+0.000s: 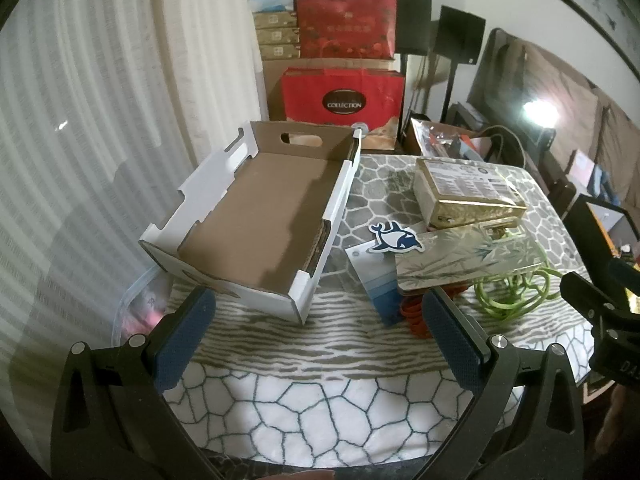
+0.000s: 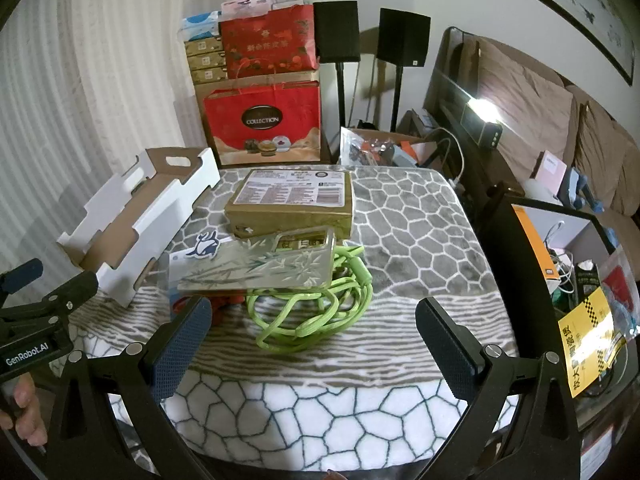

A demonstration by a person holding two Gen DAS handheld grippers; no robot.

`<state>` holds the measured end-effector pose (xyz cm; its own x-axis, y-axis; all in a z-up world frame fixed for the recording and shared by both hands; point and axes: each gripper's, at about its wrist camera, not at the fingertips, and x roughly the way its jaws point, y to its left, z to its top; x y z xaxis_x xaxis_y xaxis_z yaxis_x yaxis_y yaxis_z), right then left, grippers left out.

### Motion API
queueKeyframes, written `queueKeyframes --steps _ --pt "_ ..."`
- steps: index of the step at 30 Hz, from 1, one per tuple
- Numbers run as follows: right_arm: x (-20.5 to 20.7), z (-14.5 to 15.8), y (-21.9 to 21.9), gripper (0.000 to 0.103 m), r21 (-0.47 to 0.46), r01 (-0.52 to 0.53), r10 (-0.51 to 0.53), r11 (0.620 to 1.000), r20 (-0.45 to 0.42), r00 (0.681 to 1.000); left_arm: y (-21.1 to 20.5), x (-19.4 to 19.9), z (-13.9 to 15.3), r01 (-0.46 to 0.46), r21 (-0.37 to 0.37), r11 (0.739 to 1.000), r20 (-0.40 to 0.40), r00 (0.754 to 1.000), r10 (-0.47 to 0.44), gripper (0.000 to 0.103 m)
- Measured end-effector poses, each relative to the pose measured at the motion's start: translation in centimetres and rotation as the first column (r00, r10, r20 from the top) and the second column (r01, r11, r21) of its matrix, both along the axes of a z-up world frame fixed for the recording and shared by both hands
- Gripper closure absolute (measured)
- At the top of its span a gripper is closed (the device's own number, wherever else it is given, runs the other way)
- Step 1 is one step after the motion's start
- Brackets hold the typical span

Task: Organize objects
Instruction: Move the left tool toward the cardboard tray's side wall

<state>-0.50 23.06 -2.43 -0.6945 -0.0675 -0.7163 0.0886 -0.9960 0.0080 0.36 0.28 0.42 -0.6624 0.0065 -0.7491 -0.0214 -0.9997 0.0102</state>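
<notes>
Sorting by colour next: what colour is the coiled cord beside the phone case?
Bright lime green cord; clearest in the right wrist view, partly tucked under the phone case.

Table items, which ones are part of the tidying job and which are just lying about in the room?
For the job:
cardboard tray
gold box
bamboo phone case
green cord
whale sticker
blue booklet

Just lying about:
red gift bags
speakers on stands
sofa cushions

Empty cardboard tray point(image 1: 256, 216) beside gold box point(image 1: 468, 194)
</notes>
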Motion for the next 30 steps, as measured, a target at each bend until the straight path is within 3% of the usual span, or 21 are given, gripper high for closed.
queueKeyframes --steps 30 --pt "-0.42 -0.02 -0.03 0.000 -0.001 -0.006 0.006 1.000 0.004 1.000 -0.42 -0.97 0.02 -0.007 -0.020 1.000 0.006 1.000 0.007 0.000"
